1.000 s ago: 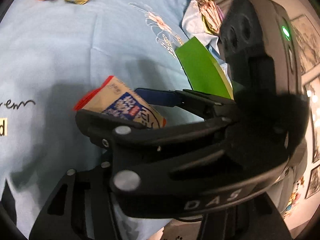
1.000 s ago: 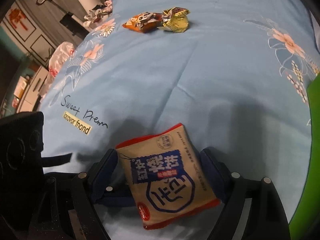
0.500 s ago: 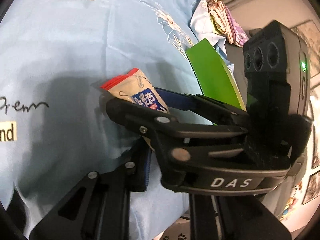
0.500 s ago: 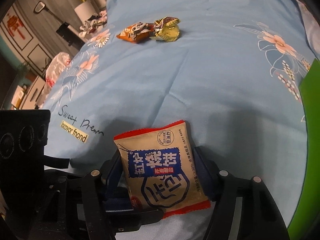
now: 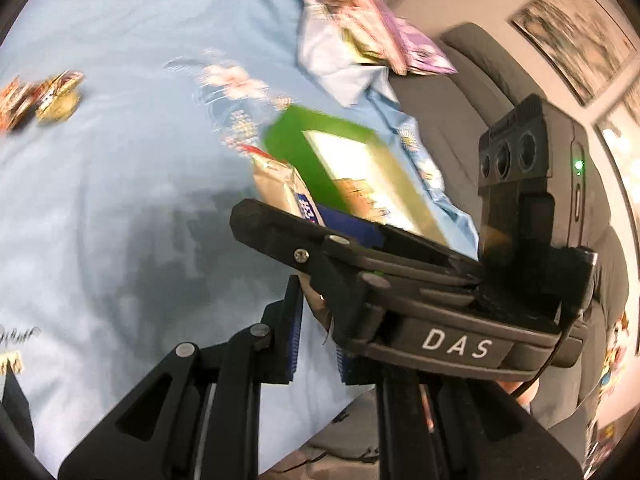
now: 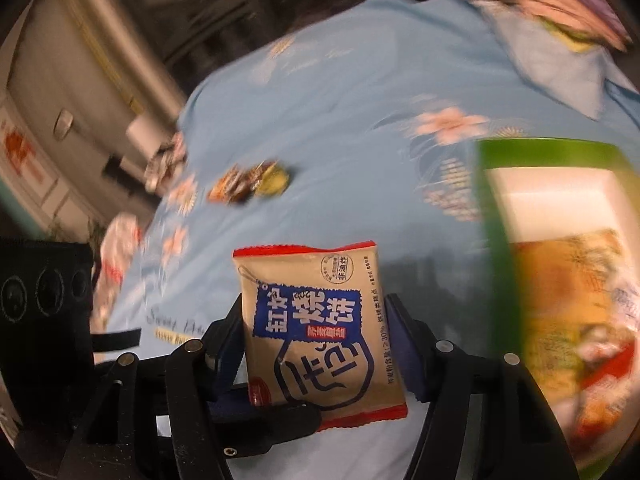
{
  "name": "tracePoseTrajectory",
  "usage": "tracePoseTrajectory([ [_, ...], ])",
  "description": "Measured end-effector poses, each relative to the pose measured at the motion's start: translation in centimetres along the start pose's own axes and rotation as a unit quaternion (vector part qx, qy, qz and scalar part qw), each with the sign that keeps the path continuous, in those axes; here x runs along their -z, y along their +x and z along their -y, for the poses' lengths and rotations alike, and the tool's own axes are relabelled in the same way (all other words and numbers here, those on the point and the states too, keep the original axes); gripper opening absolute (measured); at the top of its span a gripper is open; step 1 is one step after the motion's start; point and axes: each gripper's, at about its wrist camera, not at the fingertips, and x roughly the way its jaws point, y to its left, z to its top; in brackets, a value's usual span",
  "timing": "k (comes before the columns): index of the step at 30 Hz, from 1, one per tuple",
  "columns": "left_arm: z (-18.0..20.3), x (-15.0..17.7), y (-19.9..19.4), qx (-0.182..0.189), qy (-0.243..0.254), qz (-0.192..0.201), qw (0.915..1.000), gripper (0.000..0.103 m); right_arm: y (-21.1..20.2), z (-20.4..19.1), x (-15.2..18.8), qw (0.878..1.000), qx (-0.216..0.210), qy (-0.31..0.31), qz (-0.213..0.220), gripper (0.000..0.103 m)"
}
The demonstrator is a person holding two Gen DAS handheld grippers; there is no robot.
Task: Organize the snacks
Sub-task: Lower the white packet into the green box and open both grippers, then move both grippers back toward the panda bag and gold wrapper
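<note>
A tan snack packet (image 6: pixel 316 332) with a blue label and red ends hangs above the light blue bedsheet (image 6: pixel 320 100). My right gripper (image 6: pixel 318 344) is shut on it, its blue pads pressing both side edges. My left gripper (image 5: pixel 316 320) is shut on the packet's lower corner; its dark finger (image 6: pixel 264 424) crosses under the packet in the right wrist view. In the left wrist view the right gripper's fingers (image 5: pixel 280 232) hide most of the packet (image 5: pixel 280 184). An open green box (image 6: pixel 560 280) with printed snacks inside lies just right of the packet, also visible as the green box (image 5: pixel 360 168).
Several loose snack packets (image 6: pixel 252 182) lie far off on the sheet, the same packets (image 5: pixel 48 96) at the left edge. More packets (image 5: pixel 380 32) sit on a bunched white cloth beyond the box. A grey sofa (image 5: pixel 460 100) flanks the bed's right side.
Both grippers have risen with the packet, lifting it off the sheet and swinging right toward the green box. The left gripper closed on the packet's corner; the right one narrowed onto its sides.
</note>
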Motion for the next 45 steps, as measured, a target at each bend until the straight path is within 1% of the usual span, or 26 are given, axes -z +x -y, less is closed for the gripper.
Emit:
tracePoseTrajectory([
  [3,3.6,-1.3,1.6,0.019,0.037,-0.003,0.9991,0.014,-3.9,2.5,-0.4,0.999,0.021,0.023,0.044,0.066],
  [6,6.4,-2.6,4.5,0.028,0.061,-0.023,0.9975,0.012,-7.0,5.8,-0.1,0.993,0.043,0.070,0.083,0.066],
  [7,6.9,-2.9,5.5,0.023,0.068,-0.030,0.9970,0.012,-7.7,7.1,0.0,0.990,0.054,0.091,0.092,0.066],
  [9,8.1,-3.4,7.8,-0.013,0.087,-0.043,0.9952,0.017,-8.2,9.3,0.3,0.984,0.075,0.124,0.100,0.066],
  [12,8.6,-3.3,10.2,-0.055,0.097,-0.059,0.9920,0.039,-7.8,12.3,0.7,0.977,0.068,0.180,0.095,0.067],
  [13,8.3,-3.1,10.4,-0.062,0.095,-0.064,0.9915,0.053,-7.5,12.9,0.8,0.974,0.065,0.195,0.091,0.070],
  [14,8.0,-3.0,10.5,-0.067,0.090,-0.066,0.9914,0.070,-7.4,13.3,0.9,0.972,0.066,0.207,0.088,0.080],
  [16,7.6,-2.3,9.3,-0.060,0.091,-0.047,0.9929,0.090,-7.6,13.3,1.1,0.969,0.067,0.218,0.094,0.093],
  [18,7.2,-2.3,7.5,-0.067,0.097,-0.006,0.9930,0.102,-7.8,12.8,0.9,0.970,0.063,0.211,0.101,0.099],
  [19,6.9,-2.2,6.4,-0.081,0.102,0.021,0.9912,0.103,-8.0,12.1,0.9,0.972,0.058,0.202,0.104,0.103],
  [21,6.1,-1.9,4.4,-0.114,0.112,0.057,0.9855,0.103,-8.3,11.1,1.1,0.975,0.051,0.186,0.106,0.103],
  [22,5.5,-1.7,3.4,-0.139,0.116,0.070,0.9809,0.103,-8.0,10.3,1.0,0.977,0.045,0.180,0.101,0.103],
  [24,4.1,-1.5,2.0,-0.168,0.120,0.081,0.9751,0.103,-7.4,9.7,1.1,0.979,0.033,0.179,0.091,0.103],
  [29,-1.3,0.0,-1.9,-0.218,0.074,0.084,0.9694,0.103,-5.0,5.7,0.2,0.985,-0.001,0.163,0.060,0.103],
  [31,-3.9,0.9,-3.3,-0.252,0.046,0.091,0.9623,0.103,-3.5,3.2,-0.3,0.990,-0.003,0.138,0.039,0.103],
  [33,-6.5,2.1,-4.0,-0.300,0.026,0.092,0.9490,0.103,-2.1,0.9,-0.8,0.993,-0.004,0.114,0.023,0.103],
  [34,-7.9,3.0,-4.0,-0.314,0.017,0.085,0.9456,0.103,-1.5,-0.1,-0.9,0.995,-0.005,0.101,0.017,0.103],
  [37,-11.1,5.3,-3.4,-0.294,-0.009,0.051,0.9545,0.103,1.2,-3.3,-1.1,0.998,-0.009,0.057,-0.015,0.103],
  [38,-12.1,6.2,-3.2,-0.306,-0.014,0.045,0.9509,0.103,2.0,-4.0,-1.1,0.998,-0.008,0.051,-0.025,0.103],
  [39,-12.5,6.7,-2.9,-0.339,-0.010,0.039,0.9401,0.102,2.6,-4.4,-1.0,0.998,-0.007,0.049,-0.029,0.103],
  [40,-12.7,7.0,-2.4,-0.386,0.008,0.033,0.9217,0.103,3.4,-5.0,-0.9,0.998,-0.005,0.045,-0.033,0.103],
  [41,-12.5,7.1,-2.3,-0.406,0.026,0.036,0.9127,0.103,4.1,-5.5,-0.8,0.998,-0.003,0.043,-0.037,0.103],
  [42,-12.0,7.2,-2.4,-0.416,0.063,0.047,0.9058,0.103,4.5,-5.8,-0.6,0.998,-0.001,0.043,-0.040,0.103],
  [43,-11.7,7.4,-2.4,-0.420,0.092,0.051,0.9013,0.103,5.2,-6.2,-0.6,0.998,0.000,0.043,-0.044,0.103],
  [44,-11.2,7.7,-2.3,-0.433,0.121,0.056,0.8917,0.103,5.7,-6.5,-0.5,0.998,0.000,0.045,-0.045,0.103],
  [45,-10.8,8.2,-2.1,-0.453,0.143,0.062,0.8780,0.103,6.0,-6.7,-0.7,0.998,0.000,0.046,-0.046,0.103],
])
